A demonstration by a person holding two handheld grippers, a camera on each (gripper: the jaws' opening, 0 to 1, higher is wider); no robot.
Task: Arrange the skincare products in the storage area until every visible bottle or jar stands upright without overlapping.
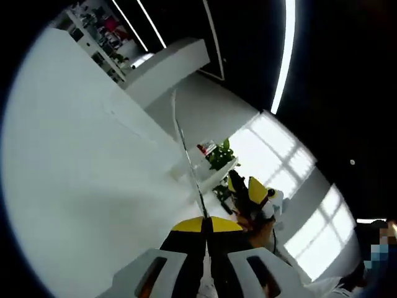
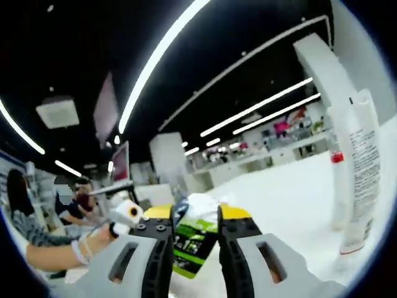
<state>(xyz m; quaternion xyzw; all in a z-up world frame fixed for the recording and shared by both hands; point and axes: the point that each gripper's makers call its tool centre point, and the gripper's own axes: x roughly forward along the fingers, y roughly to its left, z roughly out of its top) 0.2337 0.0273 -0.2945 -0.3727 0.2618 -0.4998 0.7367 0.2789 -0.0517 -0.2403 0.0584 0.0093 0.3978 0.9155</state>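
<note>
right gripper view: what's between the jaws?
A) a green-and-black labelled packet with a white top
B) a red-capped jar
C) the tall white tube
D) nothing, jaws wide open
A: the right gripper has its jaws closed against a green-and-black labelled packet, while the tall white tube stands apart at the right edge of the view.

The green packet (image 2: 193,243) held in the right gripper (image 2: 196,225) is half covered by the jaws, its print too blurred to read. The tall white bottle (image 2: 358,167) has unreadable label text. Shelf goods (image 1: 99,34) in the left gripper view are too small to identify.
</note>
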